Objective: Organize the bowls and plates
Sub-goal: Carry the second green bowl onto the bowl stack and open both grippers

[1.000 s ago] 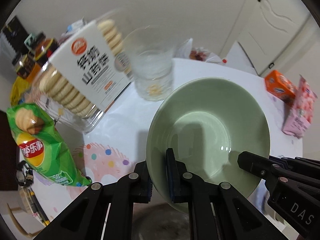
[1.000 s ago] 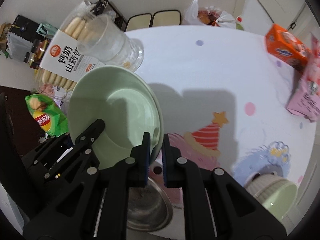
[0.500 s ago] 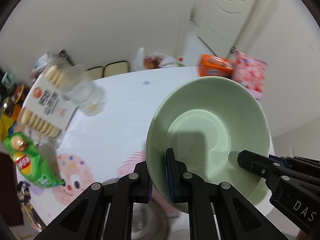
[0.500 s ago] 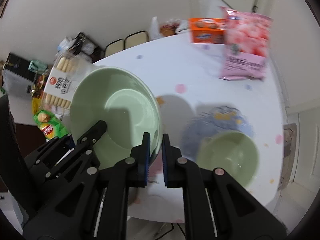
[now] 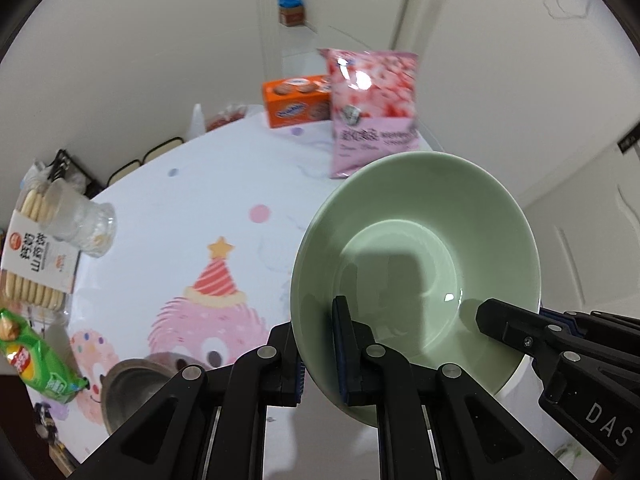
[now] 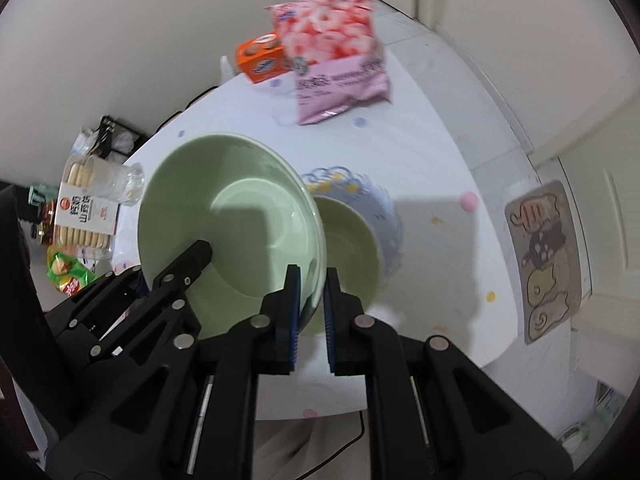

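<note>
Both tongs (clamped on opposite rims) carried the big green bowl (image 6: 240, 220) over toward the smaller bowl (image 6: 352, 248) at 3 o'clock; stacking's left.

Legible markings are few. The letters "DAS" stand in pale print on the black body of the right gripper (image 5: 560, 344), read at the lower right edge of the left wrist view. The biscuit pack (image 5: 34, 264) carries a white label with an orange-red round logo and large dark Chinese characters; they can be made out as print, but not read with certainty. The pink snack bag (image 5: 372, 108) bears a line of Chinese print across its lower pale band, too blurred to read. The orange box (image 5: 298, 100) shows a blue oval brand mark, illegible. The green chip bag (image 5: 36, 364) shows a red brand emblem, illegible.
</note>
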Tool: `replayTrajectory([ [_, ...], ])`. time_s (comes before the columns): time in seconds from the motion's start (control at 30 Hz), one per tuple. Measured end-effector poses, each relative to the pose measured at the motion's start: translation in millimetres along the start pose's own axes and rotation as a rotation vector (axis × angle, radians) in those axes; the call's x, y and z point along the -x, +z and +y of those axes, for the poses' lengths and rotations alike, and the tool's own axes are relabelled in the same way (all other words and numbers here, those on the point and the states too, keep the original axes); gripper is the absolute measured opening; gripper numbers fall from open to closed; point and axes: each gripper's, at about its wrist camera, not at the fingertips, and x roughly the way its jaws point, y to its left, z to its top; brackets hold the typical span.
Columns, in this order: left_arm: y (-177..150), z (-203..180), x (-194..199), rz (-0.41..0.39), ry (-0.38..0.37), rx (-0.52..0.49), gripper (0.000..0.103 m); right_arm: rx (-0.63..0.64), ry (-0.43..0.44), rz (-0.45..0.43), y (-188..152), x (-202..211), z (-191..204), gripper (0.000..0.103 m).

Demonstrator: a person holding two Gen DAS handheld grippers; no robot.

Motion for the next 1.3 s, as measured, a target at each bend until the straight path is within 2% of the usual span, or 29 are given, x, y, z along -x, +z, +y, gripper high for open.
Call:
replayTrajectory([
  [0.3, -13, -20, -29, 0.048, 0.007, -0.042, 0.012, -0.095, 0.017, 0.038, -11, -21, -34, 0.012],
  [0.53, -17, -24, -43, 0.064, 0.016, -0.048, 0.011, -0.093, 0.012, 0.066, -13, -34, -39, 0.012],
  [0.9, -13, -26, -44, 0.055, 0.038, -0.063, 0.011, -0.093, 0.027, 0.103, -12, -43, -42, 0.012],
  [1.1, -15, -24, -44, 0.037, 0.023, -0.06, 0.011, -0.109, 0.037, 0.12, -11, -46, -44, 0.012],
  [1.3, -14, -17, -48, 0.037, -0.042, -0.014, 0.013, -0.122, 0.04, 0.138, -11, -50, -46, 0.013],
])
